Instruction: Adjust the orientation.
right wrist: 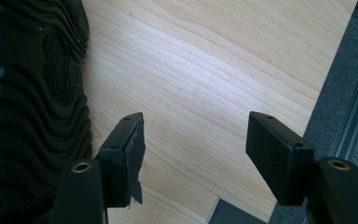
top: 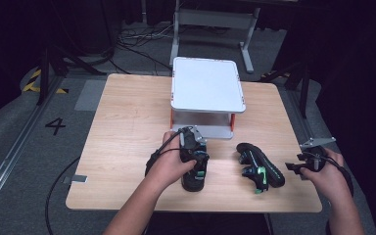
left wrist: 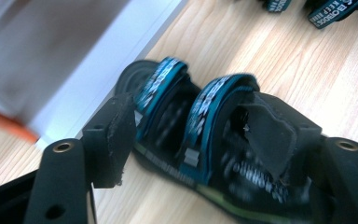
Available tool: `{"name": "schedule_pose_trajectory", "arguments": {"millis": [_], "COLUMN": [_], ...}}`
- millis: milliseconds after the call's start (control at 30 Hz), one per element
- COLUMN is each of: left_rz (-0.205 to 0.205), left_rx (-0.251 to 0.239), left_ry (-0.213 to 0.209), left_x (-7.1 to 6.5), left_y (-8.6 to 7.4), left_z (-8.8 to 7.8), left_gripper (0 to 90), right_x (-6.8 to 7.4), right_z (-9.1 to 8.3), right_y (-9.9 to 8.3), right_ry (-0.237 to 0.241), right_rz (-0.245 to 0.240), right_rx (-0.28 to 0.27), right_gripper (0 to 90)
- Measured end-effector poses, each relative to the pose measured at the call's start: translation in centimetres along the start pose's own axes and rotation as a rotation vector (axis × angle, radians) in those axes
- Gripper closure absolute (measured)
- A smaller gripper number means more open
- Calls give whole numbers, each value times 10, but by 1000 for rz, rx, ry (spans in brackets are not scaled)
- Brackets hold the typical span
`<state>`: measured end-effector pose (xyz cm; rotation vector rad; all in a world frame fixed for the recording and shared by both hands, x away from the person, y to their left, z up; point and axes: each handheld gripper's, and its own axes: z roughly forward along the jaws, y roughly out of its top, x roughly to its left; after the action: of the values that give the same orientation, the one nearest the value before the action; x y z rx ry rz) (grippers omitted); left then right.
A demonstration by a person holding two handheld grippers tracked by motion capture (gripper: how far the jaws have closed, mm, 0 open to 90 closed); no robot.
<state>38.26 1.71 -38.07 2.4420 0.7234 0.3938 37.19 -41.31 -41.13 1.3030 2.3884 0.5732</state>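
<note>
Table [top: 127, 127]: a light wooden top on a grey floor; everything else stands or lies on it.

Shelf [top: 206, 83]: a white two-level rack with orange posts, at the far middle of the table; its lower board shows pale in the left gripper view [left wrist: 107, 60].

Sandal on its side [top: 260, 165]: black with teal straps, lying right of centre near the front edge, between the two hands. Its ridged black sole [right wrist: 32, 102] runs along the left edge of the right gripper view.

Upright sandal [top: 194, 172]: the matching one, sole down, just in front of the shelf's lower board. In the left gripper view [left wrist: 191, 140] its two teal straps run across between the jaws.

Left gripper [top: 192, 147]: held over the upright sandal, jaws spread wide. The sandal sits in the gap [left wrist: 191, 135]; the left pad stands clear of the strap, while the torn right pad lies against or just at the strap, hard to tell through the blur.

Right gripper [top: 299, 166]: near the right edge, just beside the sandal on its side, jaws spread [right wrist: 193, 154] with bare wood between them.
</note>
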Motion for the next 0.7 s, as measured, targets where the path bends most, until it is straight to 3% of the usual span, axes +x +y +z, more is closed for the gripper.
{"name": "schedule_pose_trajectory", "arguments": {"millis": [167,333,433,600,700], "left_rz": [-37,-124,-147,-194,-214], "left_rx": [98,172,217,263,264], "left_ry": [30,60,63,81,71], "left_x": [7,13,18,32,40], "left_y": [-13,-25,-35,-59,-75], "left_z": [-20,-37,-41,-41,-41], "left_gripper": [330,257,252,228,228], "right_x": [1,6,10,19,28], "right_z": [-8,-17,-22,-28,-31], "right_y": [2,6,8,14,19], "right_ry": [-14,0,11,66,102], "right_rz": [-9,-26,-25,-41,-46], "right_rx": [-17,-39,-61,-129,-136], "right_gripper": [380,406,431,487,495]}}
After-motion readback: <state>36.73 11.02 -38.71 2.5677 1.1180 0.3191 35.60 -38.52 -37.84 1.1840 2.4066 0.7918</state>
